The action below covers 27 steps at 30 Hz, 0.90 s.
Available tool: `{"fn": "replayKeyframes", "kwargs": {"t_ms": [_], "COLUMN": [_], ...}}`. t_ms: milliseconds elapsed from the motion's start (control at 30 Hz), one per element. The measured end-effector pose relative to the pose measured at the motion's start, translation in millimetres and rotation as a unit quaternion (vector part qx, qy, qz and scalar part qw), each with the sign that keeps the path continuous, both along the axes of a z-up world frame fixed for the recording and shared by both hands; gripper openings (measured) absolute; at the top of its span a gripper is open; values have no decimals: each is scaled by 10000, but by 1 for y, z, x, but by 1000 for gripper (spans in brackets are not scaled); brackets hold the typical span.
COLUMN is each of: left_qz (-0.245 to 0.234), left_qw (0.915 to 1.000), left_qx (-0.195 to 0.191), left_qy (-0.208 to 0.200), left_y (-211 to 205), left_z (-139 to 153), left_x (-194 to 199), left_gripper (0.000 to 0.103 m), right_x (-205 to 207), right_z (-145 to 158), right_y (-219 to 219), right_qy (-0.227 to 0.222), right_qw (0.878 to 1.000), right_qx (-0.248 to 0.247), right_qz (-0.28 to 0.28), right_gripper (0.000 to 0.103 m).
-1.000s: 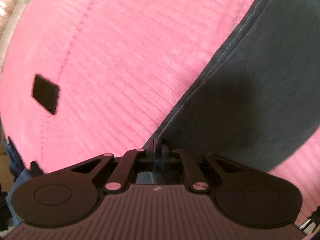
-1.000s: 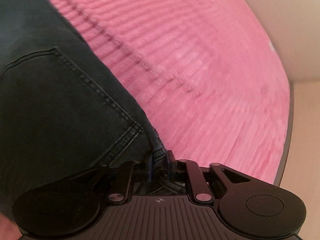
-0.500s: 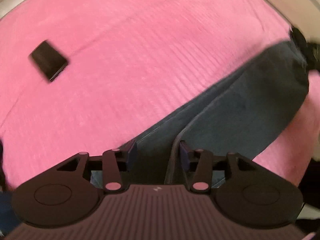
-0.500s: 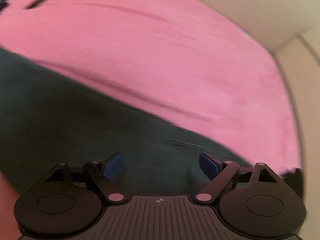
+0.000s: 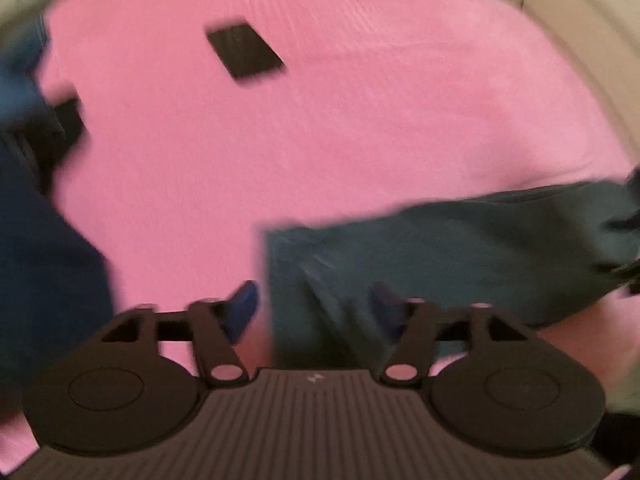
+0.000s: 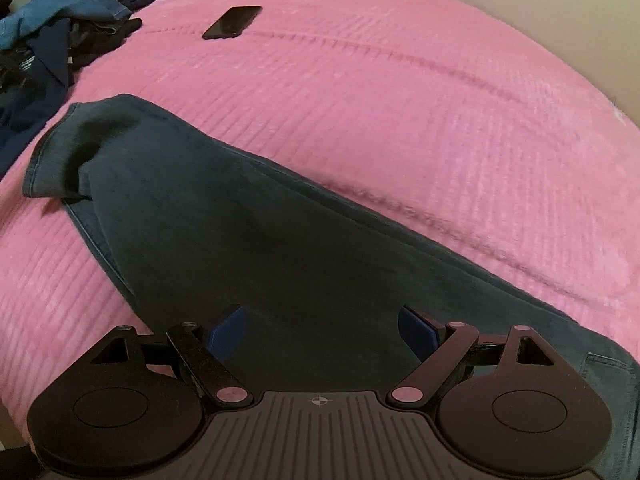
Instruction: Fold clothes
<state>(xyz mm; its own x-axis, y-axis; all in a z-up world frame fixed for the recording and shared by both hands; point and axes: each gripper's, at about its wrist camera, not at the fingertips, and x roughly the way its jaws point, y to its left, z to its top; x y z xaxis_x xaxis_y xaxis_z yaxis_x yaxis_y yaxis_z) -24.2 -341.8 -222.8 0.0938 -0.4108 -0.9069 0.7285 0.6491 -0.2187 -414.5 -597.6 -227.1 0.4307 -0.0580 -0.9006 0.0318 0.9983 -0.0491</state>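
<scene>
1. Jeans (image 6: 248,240) lie flat on the pink bed (image 6: 420,112), folded lengthwise, running from hem at far left to the waist end at near right in the right wrist view.
2. Hem end (image 6: 60,156) is a bit rumpled, with one leg edge showing under the other.
3. Right gripper (image 6: 320,334) hangs over the jeans, fingers spread wide, nothing between them; blue pads (image 6: 226,334) clear of the cloth as far as can be told.
4. Left gripper (image 5: 316,312) is also spread apart and empty, over the edge of the jeans (image 5: 460,256); left pad is above pink bed, right pad above denim. This view is motion-blurred.
5. Phone (image 6: 232,22), dark and flat, lies on the bed, well apart from the jeans; also seen in the left view (image 5: 244,52).
6. Clothes pile (image 6: 52,40), blue and dark items, sits at the bed's far left edge, near the hem but not touching it.
</scene>
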Motion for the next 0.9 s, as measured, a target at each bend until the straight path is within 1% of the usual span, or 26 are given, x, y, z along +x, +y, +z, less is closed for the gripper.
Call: {"fn": "replayKeyframes", "kwargs": {"t_ms": [33,67,100,133,167,200,267,300,367,400,433,533,567,600,667,700,733,767,800,900], "left_qz": [106,140,173,206,119,29,-111,-105,16,28,18,100,178,247,227,181,91,-60,-219,-397], "left_qw": [9995,9988,9978,9965,9961,9955,9961,9968,9989,9993,9990,9950,9941,9938,9963,9976,9988,9994,9994,9986], "left_qx": [-51,21,96,171,164,155,36,-3,110,233,426,989,1060,1065,798,647,478,326,248,202], "left_qy": [302,466,628,788,864,936,869,794,452,289,123,-114,-150,-220,-221,-142,-34,16,-22,-268], "left_y": [2,0,-1,-3,-5,-8,-10,-8,-3,-1,-1,3,6,12,14,15,13,10,3,-18], "left_z": [-14,-28,-42,-56,-60,-63,-50,-40,-24,-21,-22,-37,-40,-41,-41,-40,-42,-43,-47,-61], "left_x": [-7,-12,-16,-21,-24,-26,-20,-14,8,15,24,45,48,47,37,31,26,23,21,32], "left_gripper": [69,69,63,44,30,10,6,5,5,5,5,6,6,8,8,15,25,30,35,37], "right_x": [2,4,7,10,12,16,21,23,26,27,27,29,28,28,24,21,19,15,11,-2], "right_z": [-1,-4,-9,-12,-13,-17,-20,-23,-27,-27,-28,-29,-29,-28,-30,-32,-34,-37,-38,-37], "right_y": [1,0,-1,-2,-1,0,0,-1,-1,0,2,7,8,9,10,11,11,12,13,18], "right_qy": [20,44,68,91,104,102,93,93,111,125,132,151,145,140,153,187,219,247,259,209], "right_qw": [10000,10000,10000,9999,9999,9998,9998,9998,9997,9997,9997,9997,9998,9997,9994,9990,9985,9979,9972,9947], "right_qx": [3,-8,-14,-26,-60,-106,-159,-177,-201,-205,-205,-166,-148,-129,-82,-66,-51,-41,-35,-70], "right_qz": [-12,-16,10,40,81,105,103,97,86,83,73,-1,-60,-124,-301,-397,-496,-605,-708,-1007], "right_gripper": [86,86,86,86,86,86,86,86,86,86,86,86,86,86,86,86,86,86,86,86]}}
